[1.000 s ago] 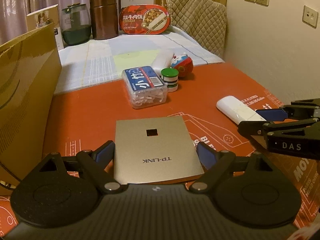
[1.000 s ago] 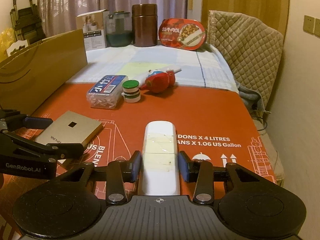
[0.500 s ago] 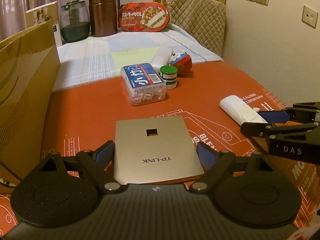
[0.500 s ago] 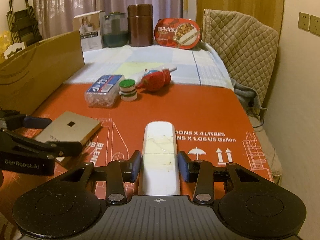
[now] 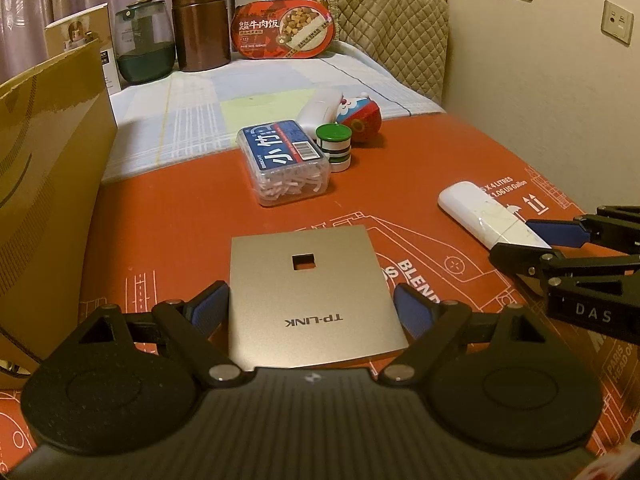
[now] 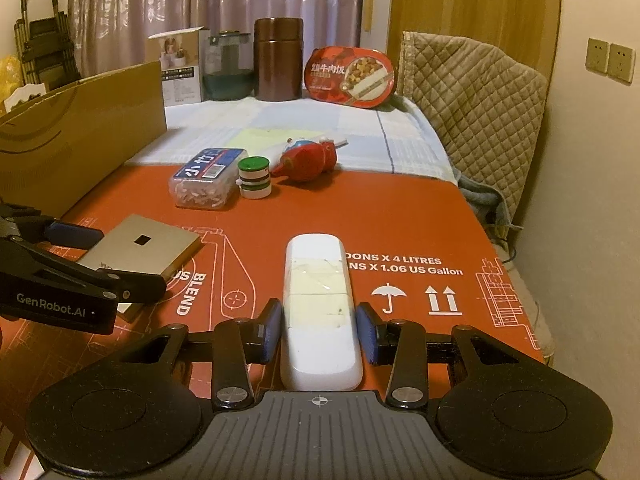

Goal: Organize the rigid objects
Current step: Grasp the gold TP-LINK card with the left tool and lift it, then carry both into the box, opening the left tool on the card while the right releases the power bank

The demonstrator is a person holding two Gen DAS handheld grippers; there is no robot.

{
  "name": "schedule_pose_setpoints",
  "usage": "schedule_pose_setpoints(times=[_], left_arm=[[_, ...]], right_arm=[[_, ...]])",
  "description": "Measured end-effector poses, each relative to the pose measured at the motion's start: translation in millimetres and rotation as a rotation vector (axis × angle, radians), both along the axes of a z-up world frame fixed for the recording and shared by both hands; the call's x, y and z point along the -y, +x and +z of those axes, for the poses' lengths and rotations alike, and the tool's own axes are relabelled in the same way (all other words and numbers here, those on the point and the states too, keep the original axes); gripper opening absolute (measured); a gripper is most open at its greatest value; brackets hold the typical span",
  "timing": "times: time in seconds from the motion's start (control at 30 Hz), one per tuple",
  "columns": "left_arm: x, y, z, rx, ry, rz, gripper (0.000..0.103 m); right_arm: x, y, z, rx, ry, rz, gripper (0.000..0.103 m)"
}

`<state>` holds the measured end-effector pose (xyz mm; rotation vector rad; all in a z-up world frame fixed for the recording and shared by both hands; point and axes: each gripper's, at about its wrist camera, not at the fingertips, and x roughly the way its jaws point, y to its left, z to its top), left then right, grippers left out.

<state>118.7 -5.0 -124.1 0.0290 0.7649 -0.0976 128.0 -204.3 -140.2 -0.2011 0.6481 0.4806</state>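
Observation:
A flat silver TP-LINK box (image 5: 308, 280) lies low over the orange printed mat (image 5: 160, 224), and my left gripper (image 5: 312, 300) is shut on its two long sides with the blue pads against them. To its right, my right gripper (image 6: 319, 328) is shut on a white oblong device (image 6: 318, 280) with yellowed tape across its top. The far end of that device points away from me along the mat. In the left wrist view the device (image 5: 476, 208) and the right gripper (image 5: 520, 242) show at the right edge. I cannot tell whether either object is off the mat.
Beyond lie a clear toothpick box (image 5: 284, 160), a green-and-white stacked puck (image 5: 334, 146) and a red toy (image 5: 360, 116). A tall cardboard box (image 5: 48, 168) walls the left side. Jars (image 6: 278, 64) and a food tub (image 6: 350, 78) stand at the back. A wall borders the right.
Both grips are unchanged. The right gripper and the white device have drifted very slightly toward the near right in the left wrist view.

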Motion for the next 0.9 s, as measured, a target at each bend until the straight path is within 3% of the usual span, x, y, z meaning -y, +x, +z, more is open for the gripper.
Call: schedule_pose_setpoints(times=[0.9], left_arm=[[-5, -2, 67, 0.144, -0.024, -0.024, 0.085]], right_arm=[[-14, -7, 70, 0.116, 0.027, 0.07, 0.036]])
